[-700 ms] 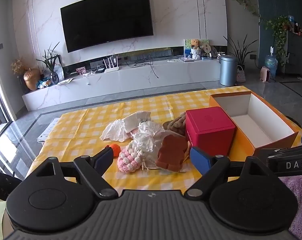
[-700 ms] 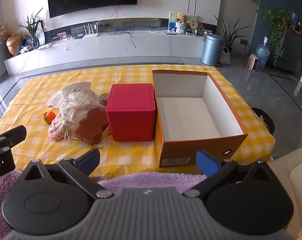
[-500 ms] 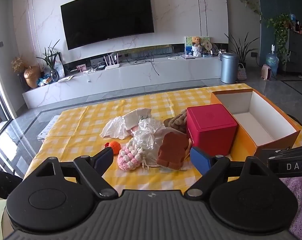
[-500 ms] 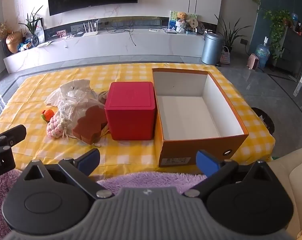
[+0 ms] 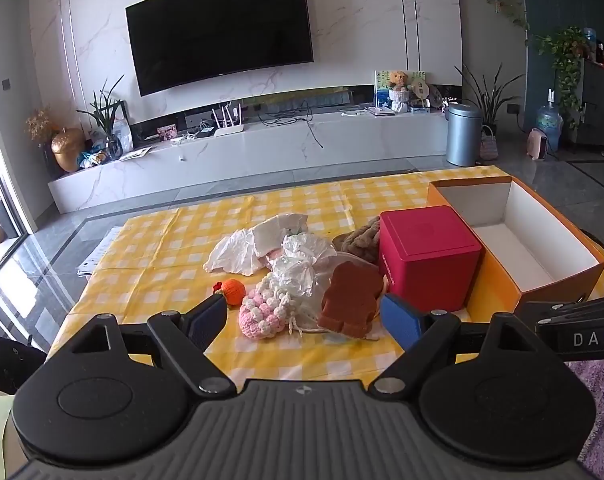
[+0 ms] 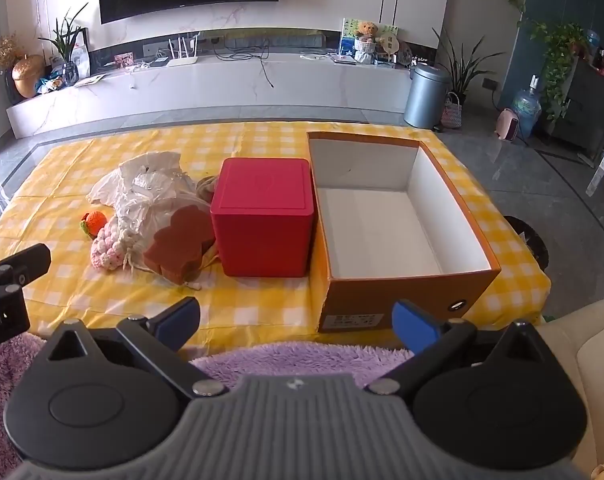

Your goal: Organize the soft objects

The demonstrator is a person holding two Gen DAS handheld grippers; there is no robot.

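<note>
Soft toys lie heaped on the yellow checked cloth (image 5: 150,256) just left of the red box (image 5: 429,256): a brown bear-shaped one (image 5: 351,300) leaning upright against a crinkled white bag (image 5: 302,264), a pink knitted one (image 5: 262,312) in front, a small orange ball (image 5: 234,290) at the far left. A tan furry thing (image 5: 357,238) behind the red box is mostly hidden. The open cardboard box (image 6: 453,216) touches the red box's right side. My left gripper (image 5: 303,314) and right gripper (image 6: 296,320) both hang spread wide, holding nothing, short of the heap.
</note>
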